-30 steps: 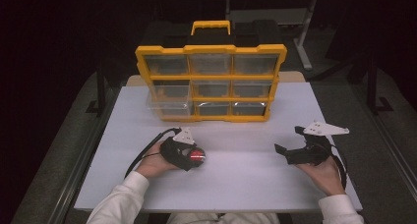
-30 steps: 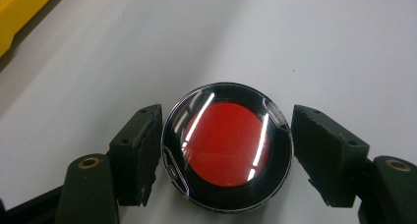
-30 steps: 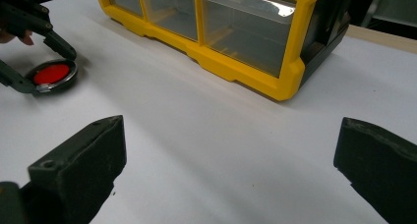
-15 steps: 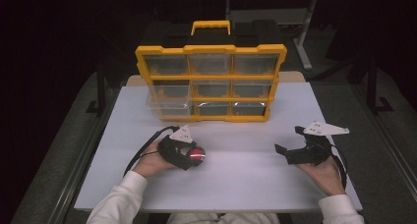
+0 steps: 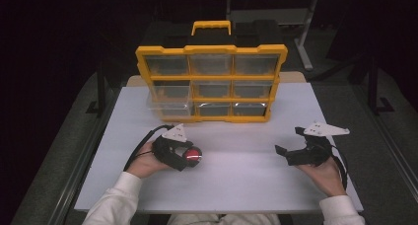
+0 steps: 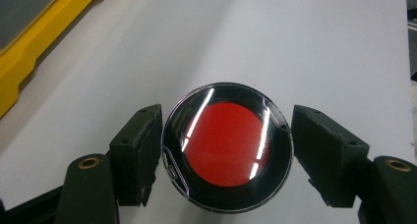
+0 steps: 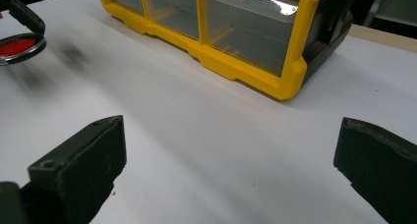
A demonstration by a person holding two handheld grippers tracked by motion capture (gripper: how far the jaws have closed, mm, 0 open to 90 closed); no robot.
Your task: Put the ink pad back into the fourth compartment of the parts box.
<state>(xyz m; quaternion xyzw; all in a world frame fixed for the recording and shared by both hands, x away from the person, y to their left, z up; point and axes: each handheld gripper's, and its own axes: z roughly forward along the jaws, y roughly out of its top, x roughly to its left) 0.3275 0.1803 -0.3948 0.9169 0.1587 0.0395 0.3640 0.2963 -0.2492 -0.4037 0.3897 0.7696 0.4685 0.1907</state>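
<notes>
Two hand-held tools on a white surface (image 5: 231,185) before a yellow drawer organizer (image 5: 212,82).

From above, the left tool (image 5: 190,156), lower left of centre, carries a round red-centred disc (image 5: 193,156). Its own camera shows that disc (image 6: 227,146) between the jaws, one pad touching its rim, the other just beside it. The right tool (image 5: 287,145), lower right, stands wide open and empty. Its view adds the organizer's clear drawer fronts (image 7: 246,30) up close, with the disc at upper left.
</notes>
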